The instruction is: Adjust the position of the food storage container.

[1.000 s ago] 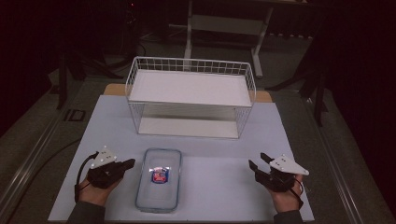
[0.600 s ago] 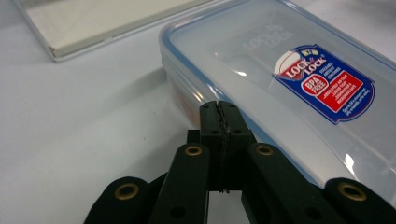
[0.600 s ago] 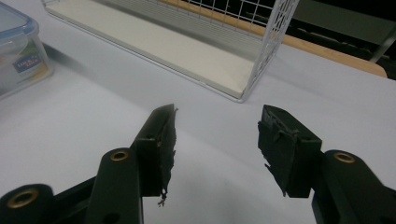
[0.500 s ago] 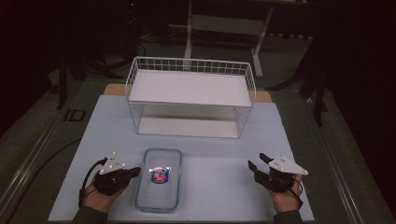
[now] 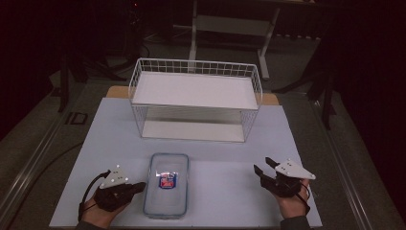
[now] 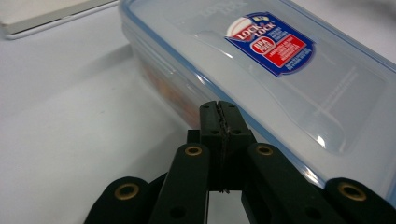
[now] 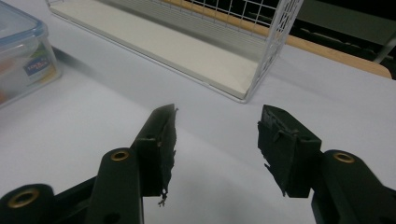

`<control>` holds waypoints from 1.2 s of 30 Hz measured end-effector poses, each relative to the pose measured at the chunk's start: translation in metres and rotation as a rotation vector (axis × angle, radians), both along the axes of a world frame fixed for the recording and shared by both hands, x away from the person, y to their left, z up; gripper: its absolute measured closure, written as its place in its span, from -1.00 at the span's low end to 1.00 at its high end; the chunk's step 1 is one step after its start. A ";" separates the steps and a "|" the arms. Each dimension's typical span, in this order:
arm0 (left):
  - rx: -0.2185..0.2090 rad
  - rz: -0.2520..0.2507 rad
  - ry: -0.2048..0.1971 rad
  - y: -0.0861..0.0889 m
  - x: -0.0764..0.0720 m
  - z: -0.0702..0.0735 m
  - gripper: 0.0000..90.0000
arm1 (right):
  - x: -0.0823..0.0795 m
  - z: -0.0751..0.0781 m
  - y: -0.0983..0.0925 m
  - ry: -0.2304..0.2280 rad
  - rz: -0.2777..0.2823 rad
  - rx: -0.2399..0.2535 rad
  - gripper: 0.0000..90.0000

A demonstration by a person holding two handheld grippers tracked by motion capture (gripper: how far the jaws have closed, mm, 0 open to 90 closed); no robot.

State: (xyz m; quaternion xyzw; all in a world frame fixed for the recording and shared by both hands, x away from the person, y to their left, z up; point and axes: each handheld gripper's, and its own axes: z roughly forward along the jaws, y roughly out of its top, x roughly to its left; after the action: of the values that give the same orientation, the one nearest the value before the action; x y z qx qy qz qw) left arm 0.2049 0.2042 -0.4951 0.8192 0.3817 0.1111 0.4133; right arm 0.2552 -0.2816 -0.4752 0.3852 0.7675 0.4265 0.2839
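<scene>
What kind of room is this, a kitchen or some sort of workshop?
Probably a lab or recording bench: a white mat on a table in a dark room, a wire shelf rack, a clear food box, and hand-held grippers.

Each black hand-held gripper carries brass-ringed screw holes, a grey three-cornered plate — and a trailing black cable.

A clear lidded container lies on the white table, with a wire rack behind it. The left gripper sits just beside the container, jaws together; the right gripper rests well apart, jaws spread.
</scene>
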 end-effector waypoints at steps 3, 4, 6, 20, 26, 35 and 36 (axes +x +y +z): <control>-0.003 -0.017 0.000 -0.005 0.000 0.000 0.99 | 0.000 0.000 0.001 0.001 0.001 0.000 0.02; -0.002 -0.024 -0.002 -0.007 0.000 0.000 0.99 | 0.000 0.000 0.001 0.003 0.002 0.000 0.02; -0.007 -0.032 -0.002 -0.011 0.000 0.000 0.99 | 0.001 -0.001 0.001 0.005 0.003 -0.002 0.02; -0.017 -0.145 0.001 -0.043 -0.010 -0.001 0.99 | 0.001 0.000 0.001 0.007 0.005 0.001 0.02; -0.022 -0.213 -0.010 -0.070 -0.011 -0.001 0.99 | 0.000 0.000 0.002 0.006 0.009 0.002 0.02; -0.015 -0.300 -0.033 -0.114 -0.005 -0.002 0.99 | 0.000 0.001 0.000 0.007 0.007 0.016 0.02; -0.015 -0.303 -0.036 -0.117 -0.004 -0.002 0.99 | -0.001 0.001 -0.001 0.007 0.005 0.017 0.02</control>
State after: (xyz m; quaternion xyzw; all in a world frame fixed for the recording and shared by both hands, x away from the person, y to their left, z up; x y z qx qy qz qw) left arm 0.2004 0.0872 -0.4970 0.8623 0.2469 0.0593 0.4382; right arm 0.2547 -0.2823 -0.4740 0.3872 0.7657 0.4326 0.2768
